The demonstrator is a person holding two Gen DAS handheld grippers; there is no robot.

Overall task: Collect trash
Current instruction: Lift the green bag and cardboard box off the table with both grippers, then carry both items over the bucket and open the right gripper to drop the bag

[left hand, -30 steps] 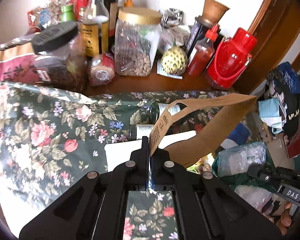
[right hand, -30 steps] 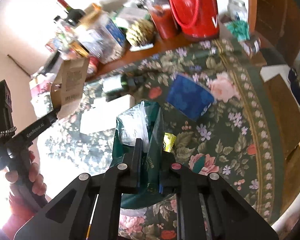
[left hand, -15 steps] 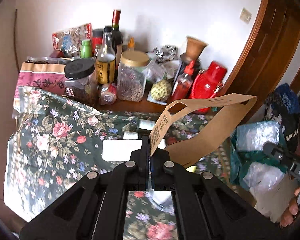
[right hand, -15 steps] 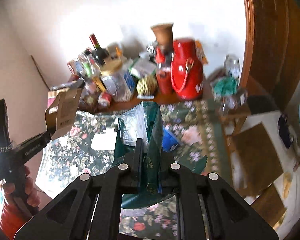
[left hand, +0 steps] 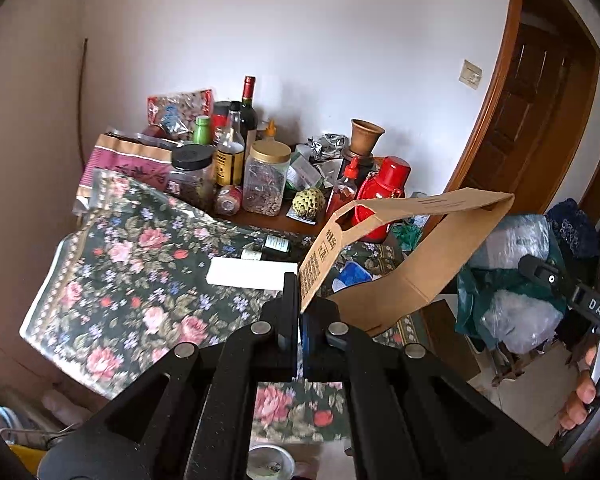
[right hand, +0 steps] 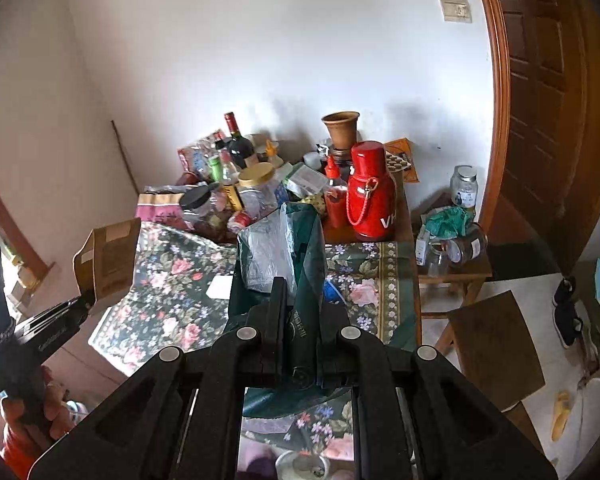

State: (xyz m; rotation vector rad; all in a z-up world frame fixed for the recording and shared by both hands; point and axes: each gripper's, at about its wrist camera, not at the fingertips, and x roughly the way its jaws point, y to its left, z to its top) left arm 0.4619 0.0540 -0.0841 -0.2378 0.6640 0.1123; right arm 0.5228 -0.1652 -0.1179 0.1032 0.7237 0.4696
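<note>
The left hand-held gripper [left hand: 299,312] is closed fully, and a flattened brown cardboard piece [left hand: 404,268] is pinched by its printed edge between the jaws. The cardboard is held in the air, rising from the fingertips and bending away to the right of this gripper, above the flowered cloth [left hand: 140,280] of the desk. Beyond the cardboard, in the left wrist view, a white paper sheet [left hand: 246,274] is seen lying flat on the cloth, and a small dark bottle [left hand: 274,245] lies just behind it.

The right hand-held gripper [right hand: 302,308] is almost closed on a green plastic bag [right hand: 306,248], whose gathered edge is clamped between the jaws. Clear crumpled plastic [right hand: 270,258] is seen inside the bag, which stands up directly ahead of the fingers.

Only in the left wrist view is the bag shown from the side: it hangs to the far right of the left gripper, with pale plastic bulging under it, and fingers of the person [left hand: 580,392] are visible on the handle. Only in the right wrist view are a red flask [right hand: 370,196] in full, a low wooden stool [right hand: 496,344] on the floor and a side table with glass jars [right hand: 466,186] shown, all ahead and to the right of the right gripper. There the cardboard appears at the far left.
</note>
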